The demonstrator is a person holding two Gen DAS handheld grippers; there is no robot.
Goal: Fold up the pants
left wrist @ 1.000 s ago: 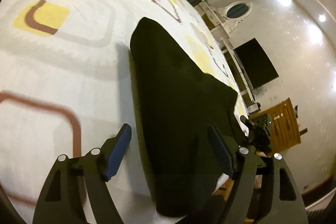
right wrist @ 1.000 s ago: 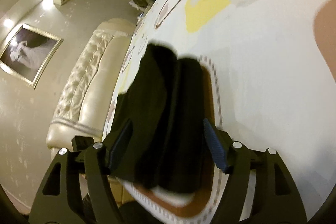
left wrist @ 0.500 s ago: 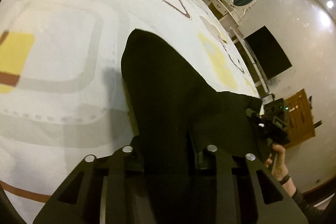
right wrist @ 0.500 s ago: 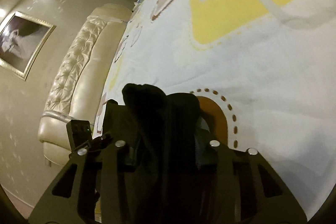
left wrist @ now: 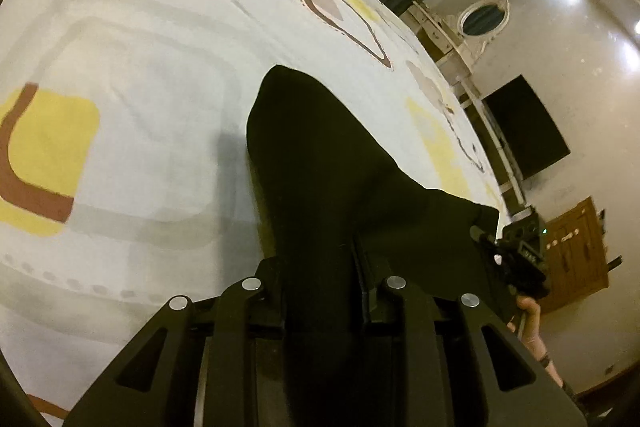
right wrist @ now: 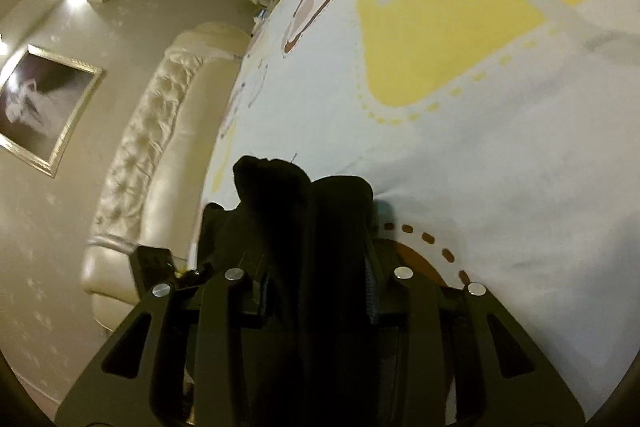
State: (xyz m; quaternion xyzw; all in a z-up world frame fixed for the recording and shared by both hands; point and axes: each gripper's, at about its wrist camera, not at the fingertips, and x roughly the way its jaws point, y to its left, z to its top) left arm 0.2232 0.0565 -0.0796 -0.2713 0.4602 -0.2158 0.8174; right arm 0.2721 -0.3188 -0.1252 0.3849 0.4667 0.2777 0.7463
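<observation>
Both claws pinching the pants, ready to carry the fold across the bed.

My left claw (left wrist: 320, 291) is clamped on the black pants (left wrist: 320, 167), which run forward from between its fingers and lie flat on the bedspread (left wrist: 140, 67) ahead; my right claw (right wrist: 316, 283) is clamped on a thicker, bunched wad of the same cloth that humps up just ahead of it. In the left view I see the right claw off to the right, at the far end of the same edge. My worry is the right grip: the bunch may hold uneven layers, so one could slide out as I lift and spoil the fold. If I move the hands at different rates the edge between them will sag or twist. The bedspread may also drag up with the cloth.
</observation>
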